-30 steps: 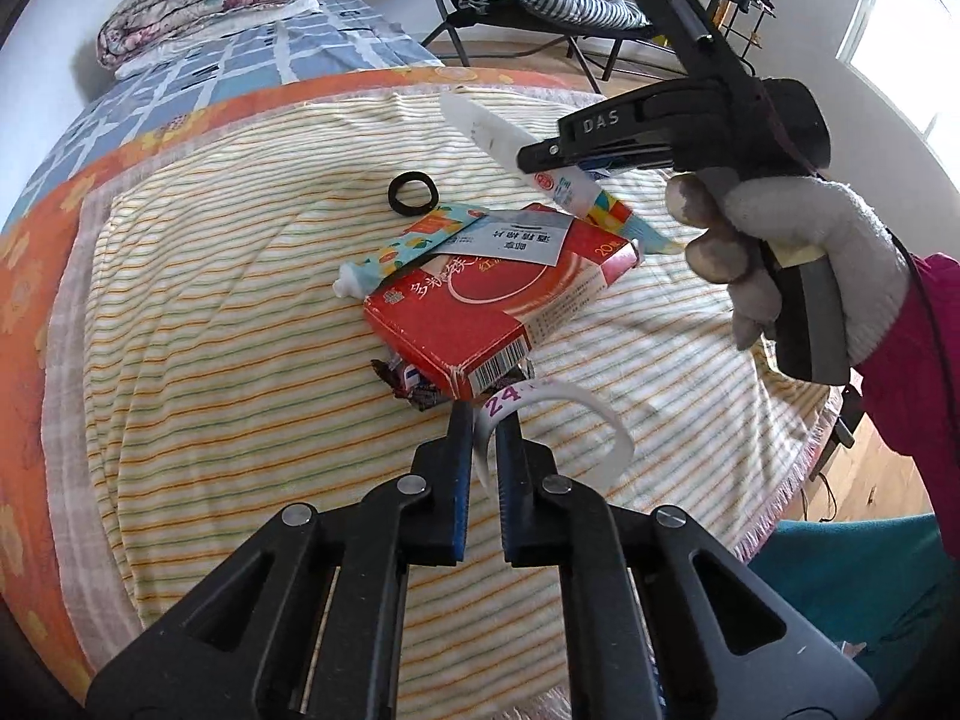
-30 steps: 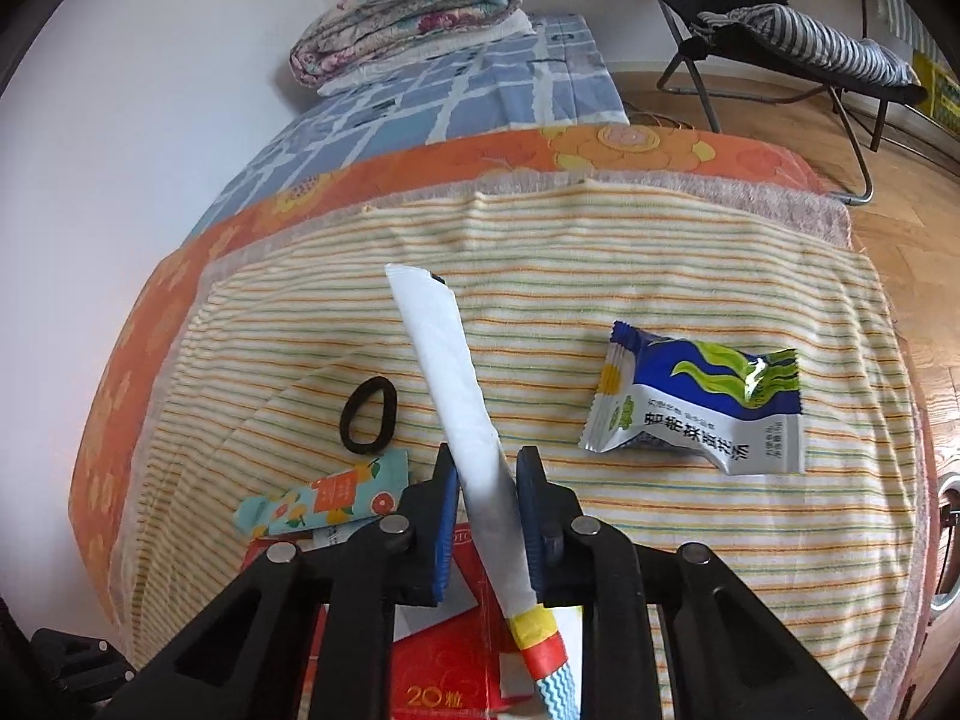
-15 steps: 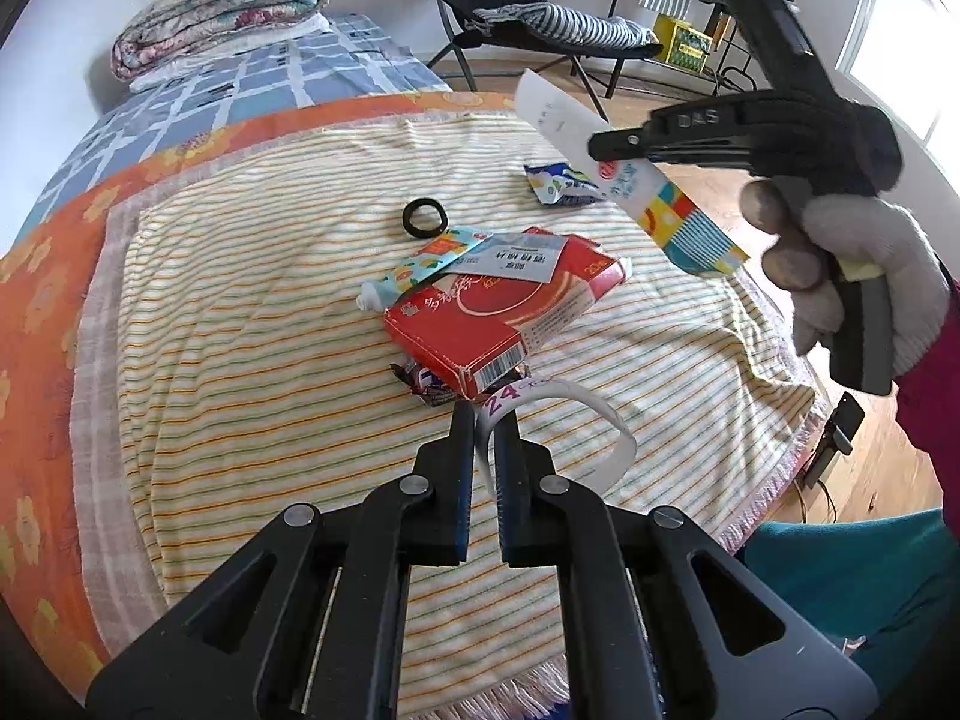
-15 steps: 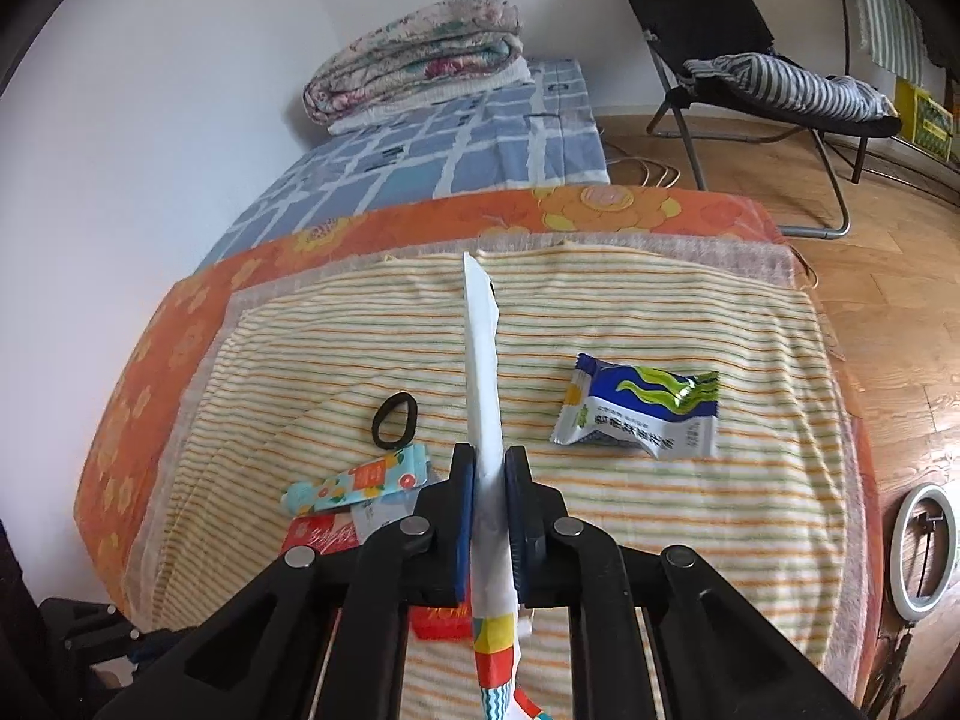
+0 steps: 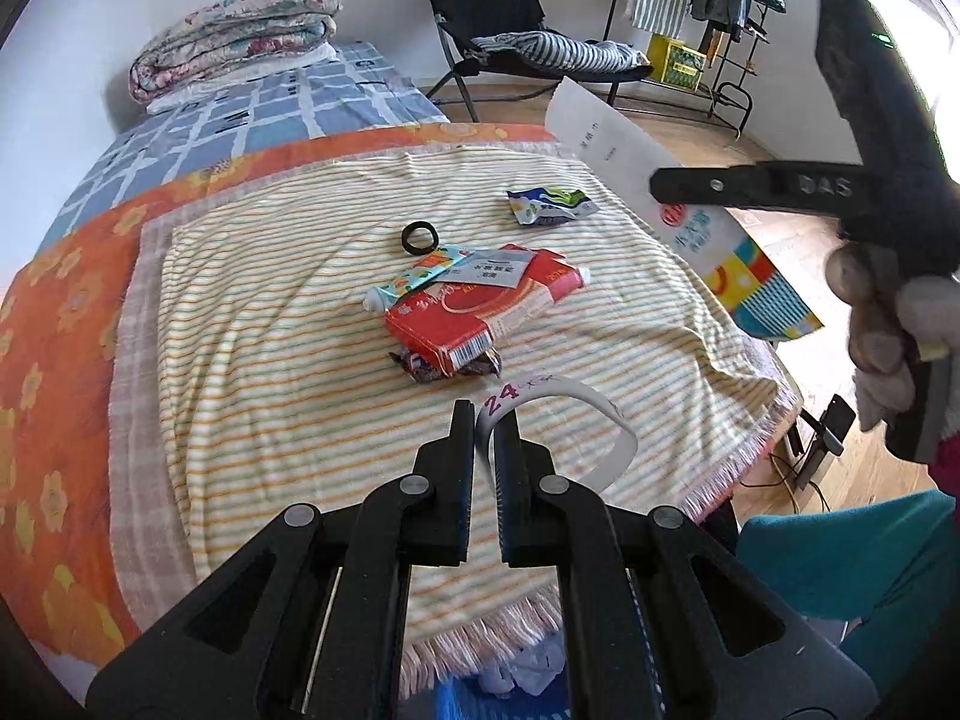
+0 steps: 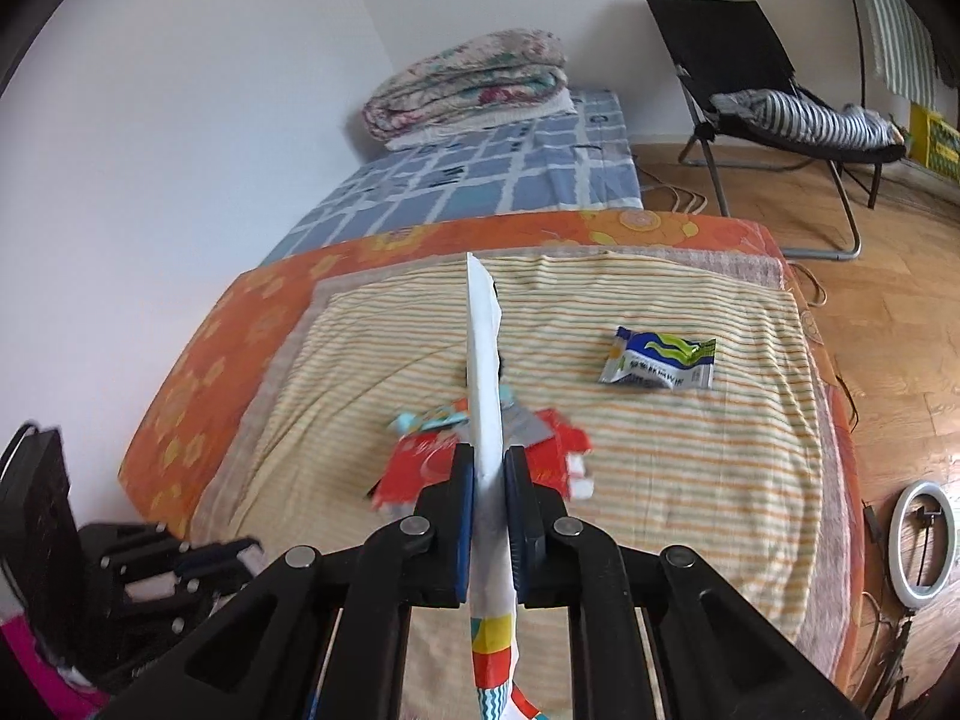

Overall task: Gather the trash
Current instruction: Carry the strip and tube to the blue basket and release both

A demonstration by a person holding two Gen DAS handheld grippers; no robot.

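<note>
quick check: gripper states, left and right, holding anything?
Left gripper: shut on the white paper strip marked 24.
Right gripper: shut on the long white wrapper with a colourful end.

Take the flattened carton [image 5: 480, 315] as your landmark; it lies near the middle of the striped cloth [image 5: 270, 360]. A squeezed tube [image 5: 420, 276] lies on its far edge, and a paper slip [image 5: 489, 270] rests on top. Just behind the tube sits 1 ring [image 5: 419, 237]. A crumpled wrapper [image 5: 447, 365] pokes out from under the carton's near end. Well behind and to its right lies 1 sachet [image 5: 549, 204]. Far behind, on the bed [image 5: 252, 114], you have folded quilts [image 5: 234, 36].
</note>
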